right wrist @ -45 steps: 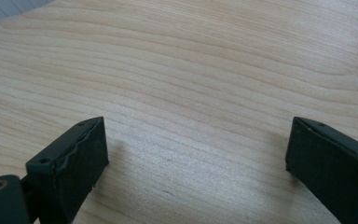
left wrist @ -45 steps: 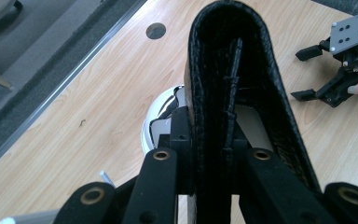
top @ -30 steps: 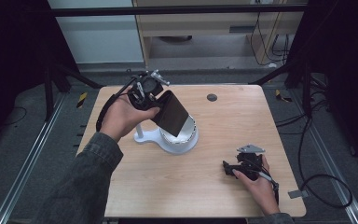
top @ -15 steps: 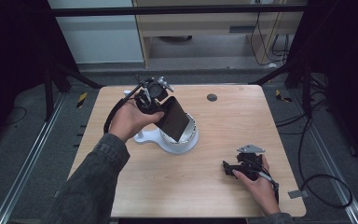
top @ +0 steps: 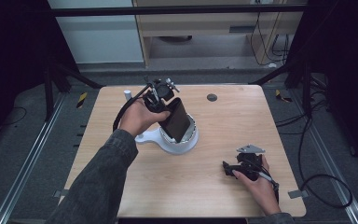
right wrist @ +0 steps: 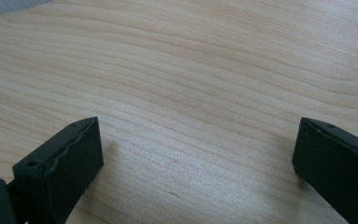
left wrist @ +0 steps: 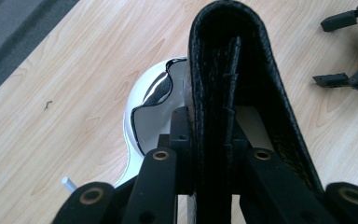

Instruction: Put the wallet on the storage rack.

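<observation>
My left gripper [top: 164, 103] is shut on the top end of a black, grainy leather case [top: 178, 121]. The case hangs tilted over a white round stand [top: 167, 141] at the table's middle. In the left gripper view the jaws [left wrist: 209, 140] pinch the folded case [left wrist: 242, 70] edge-on, with the stand's glossy white dish [left wrist: 147, 116] right below it; I cannot tell whether the case touches the dish. My right gripper [top: 228, 169] rests on the wood near the front right corner, open. Bare wood lies between its jaws [right wrist: 196, 144].
A small dark round disc [top: 211, 97] sits in the tabletop at the back. A short white peg [top: 127, 94] stands near the back left corner. The wooden table [top: 242, 121] has bare wood to the right of the stand. Metal rails run along the floor on both sides.
My left gripper has carried the black case a little to the right and lower over the white stand. The right gripper has stayed where it was.
</observation>
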{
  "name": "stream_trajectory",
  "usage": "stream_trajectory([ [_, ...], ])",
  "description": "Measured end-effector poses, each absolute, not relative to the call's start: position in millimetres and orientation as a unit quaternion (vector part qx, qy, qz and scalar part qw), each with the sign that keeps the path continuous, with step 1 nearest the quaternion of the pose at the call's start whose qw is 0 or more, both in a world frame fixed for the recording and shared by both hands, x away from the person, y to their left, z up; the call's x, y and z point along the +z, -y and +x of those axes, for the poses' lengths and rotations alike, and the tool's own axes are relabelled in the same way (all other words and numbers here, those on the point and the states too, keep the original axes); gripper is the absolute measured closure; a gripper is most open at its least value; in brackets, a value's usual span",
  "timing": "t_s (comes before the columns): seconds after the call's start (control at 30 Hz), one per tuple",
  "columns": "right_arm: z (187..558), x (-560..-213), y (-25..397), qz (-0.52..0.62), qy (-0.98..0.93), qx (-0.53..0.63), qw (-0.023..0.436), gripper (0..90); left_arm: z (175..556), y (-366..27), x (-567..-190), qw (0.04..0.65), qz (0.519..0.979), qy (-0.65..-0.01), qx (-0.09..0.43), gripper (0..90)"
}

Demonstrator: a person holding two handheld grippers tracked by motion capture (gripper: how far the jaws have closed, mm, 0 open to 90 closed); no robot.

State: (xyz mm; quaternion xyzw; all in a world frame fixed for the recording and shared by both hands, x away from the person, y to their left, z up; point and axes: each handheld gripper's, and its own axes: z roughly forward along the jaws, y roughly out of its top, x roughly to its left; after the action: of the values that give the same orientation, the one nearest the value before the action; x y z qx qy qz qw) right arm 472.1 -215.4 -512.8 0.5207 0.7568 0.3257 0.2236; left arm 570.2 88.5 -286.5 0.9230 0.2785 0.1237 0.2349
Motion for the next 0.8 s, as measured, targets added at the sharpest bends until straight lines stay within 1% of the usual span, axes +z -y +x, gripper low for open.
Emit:
stream_trajectory([
  [0.23, 471.6, -512.7, 215.2, 0.520, -0.758, 0.326, 0.222, 2.0, 581.4, -82.0, -298.9, 0.223, 0.926, -0.285, 0.108, 79.4],
  [0.37, 471.6, -512.9, 215.2, 0.517, -0.759, 0.327, 0.223, 2.0, 586.1, -79.5, -305.2, 0.230, 0.924, -0.289, 0.100, 79.3],
  [0.6, 471.5, -512.8, 215.0, 0.517, -0.759, 0.327, 0.222, 1.9, 591.9, -77.7, -309.3, 0.230, 0.922, -0.295, 0.104, 78.1],
  [0.67, 471.4, -512.9, 214.9, 0.517, -0.759, 0.328, 0.222, 1.9, 592.1, -77.3, -308.7, 0.236, 0.919, -0.297, 0.112, 76.6],
  [0.73, 471.4, -512.8, 215.0, 0.516, -0.759, 0.327, 0.223, 1.9, 591.5, -77.7, -306.7, 0.244, 0.915, -0.300, 0.119, 72.3],
  [0.77, 471.3, -512.8, 215.1, 0.516, -0.760, 0.327, 0.223, 1.9, 590.9, -78.3, -305.2, 0.247, 0.912, -0.302, 0.124, 68.7],
  [0.8, 471.4, -512.8, 215.0, 0.516, -0.760, 0.328, 0.223, 1.9, 590.0, -79.0, -303.6, 0.252, 0.910, -0.302, 0.128, 67.3],
])
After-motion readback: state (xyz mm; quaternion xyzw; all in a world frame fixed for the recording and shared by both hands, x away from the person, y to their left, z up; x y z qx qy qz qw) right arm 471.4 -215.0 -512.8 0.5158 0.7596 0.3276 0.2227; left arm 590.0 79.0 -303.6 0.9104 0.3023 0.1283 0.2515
